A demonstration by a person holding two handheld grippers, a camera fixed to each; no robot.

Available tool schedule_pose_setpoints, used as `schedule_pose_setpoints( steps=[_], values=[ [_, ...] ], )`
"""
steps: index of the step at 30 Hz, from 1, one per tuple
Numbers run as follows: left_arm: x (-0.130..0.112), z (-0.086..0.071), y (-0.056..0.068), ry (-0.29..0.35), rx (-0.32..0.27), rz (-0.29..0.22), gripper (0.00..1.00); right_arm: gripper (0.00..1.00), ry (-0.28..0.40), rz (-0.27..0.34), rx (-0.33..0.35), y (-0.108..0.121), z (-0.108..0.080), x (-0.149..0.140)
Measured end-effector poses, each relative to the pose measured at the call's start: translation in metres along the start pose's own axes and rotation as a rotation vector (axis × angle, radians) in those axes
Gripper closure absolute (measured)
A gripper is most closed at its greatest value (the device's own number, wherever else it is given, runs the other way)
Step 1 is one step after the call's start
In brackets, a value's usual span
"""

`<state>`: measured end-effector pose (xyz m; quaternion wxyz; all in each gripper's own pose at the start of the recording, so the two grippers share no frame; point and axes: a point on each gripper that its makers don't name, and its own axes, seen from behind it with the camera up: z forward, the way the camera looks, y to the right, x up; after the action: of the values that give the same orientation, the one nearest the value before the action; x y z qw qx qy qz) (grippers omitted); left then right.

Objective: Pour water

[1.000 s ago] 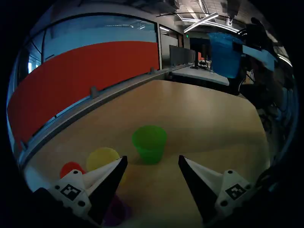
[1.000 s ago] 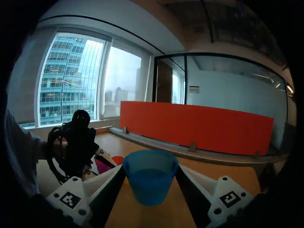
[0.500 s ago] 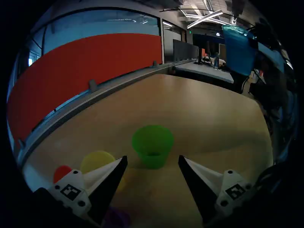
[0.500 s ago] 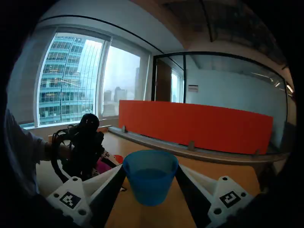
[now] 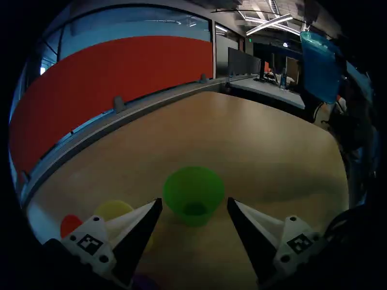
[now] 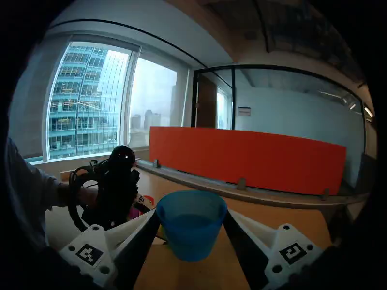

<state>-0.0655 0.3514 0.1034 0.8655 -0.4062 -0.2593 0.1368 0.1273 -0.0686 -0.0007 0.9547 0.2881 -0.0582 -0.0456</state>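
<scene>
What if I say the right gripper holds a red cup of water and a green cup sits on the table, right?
Not red: the right gripper view shows the right gripper holding a blue plastic cup of water. The green plastic cup does sit on the wooden table.

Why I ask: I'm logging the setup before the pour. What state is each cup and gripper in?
blue cup: upright, water inside, held in the air.
right gripper: shut on the blue cup.
green cup: upright on the table, looks empty, not gripped.
left gripper: open, the green cup just ahead of it.
yellow cup: on the table, partly hidden by the left gripper; contents unclear.
red cup: on the table, mostly hidden; contents unclear.
</scene>
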Motion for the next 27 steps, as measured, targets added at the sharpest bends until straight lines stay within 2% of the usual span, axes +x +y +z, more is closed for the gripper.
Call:
schedule_pose_setpoints(
  steps=[8,15,20,27],
  values=[
    [0.003,0.011,-0.004,-0.008,0.04,-0.025,0.0,0.09,0.001,0.006,-0.007,0.004,-0.002,0.0],
    [0.004,0.019,-0.001,-0.016,0.05,-0.037,0.01,0.09,0.001,0.006,-0.011,0.007,-0.003,-0.002],
    [0.001,0.023,0.003,-0.028,0.044,-0.058,0.13,0.09,0.003,0.011,-0.015,0.009,-0.004,-0.002],
    [0.002,0.023,0.01,-0.02,0.012,-0.096,0.14,0.09,0.002,0.016,-0.019,0.012,-0.006,-0.004]
  ],
)
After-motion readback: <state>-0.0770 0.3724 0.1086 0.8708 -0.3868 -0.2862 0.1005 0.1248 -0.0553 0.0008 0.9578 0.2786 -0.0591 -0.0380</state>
